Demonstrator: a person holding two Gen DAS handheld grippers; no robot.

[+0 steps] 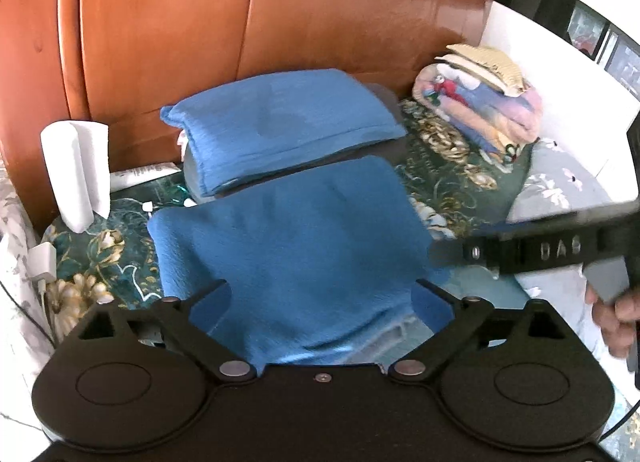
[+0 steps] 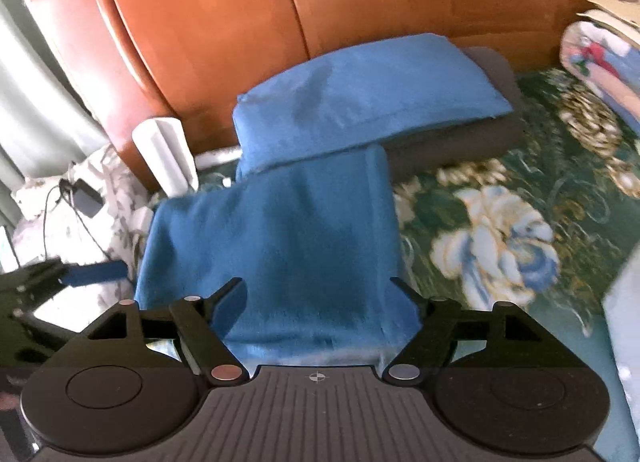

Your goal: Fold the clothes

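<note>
On my far left, in the left wrist view, a white upright device [image 1: 76, 173] stands against the orange-brown wooden headboard [image 1: 240, 13], with a white charger plug [image 1: 42, 266] lying on the bed nearer me. A white tube [image 1: 140, 177] beside the device carries print too small for me to read. The bed is covered with a dark green floral bedspread [image 1: 440, 165].

In the middle lies the blue garment [image 1: 288, 246], folded into a rough rectangle and flat on the bedspread. Just behind it a blue pillow [image 1: 280, 129] rests on a grey cushion against the headboard. My left tool [image 1: 322, 298] hangs over the near edge of the garment with its jaws spread wide and nothing between the blue pads; it is released. From the right wrist camera the same garment [image 2: 280, 246] fills the centre, and my right tool [image 2: 318, 298] is likewise released above it, jaws apart, pads clear of the cloth.

Further right in the left view, the other tool's black body crosses the frame; I can make out raised letters reading "DAS" [image 1: 560, 250], the rest blurred. A hand [image 1: 616, 318] grips its handle. At the back right sits a folded pastel quilt [image 1: 488, 113] with a straw-coloured item on top.
</note>
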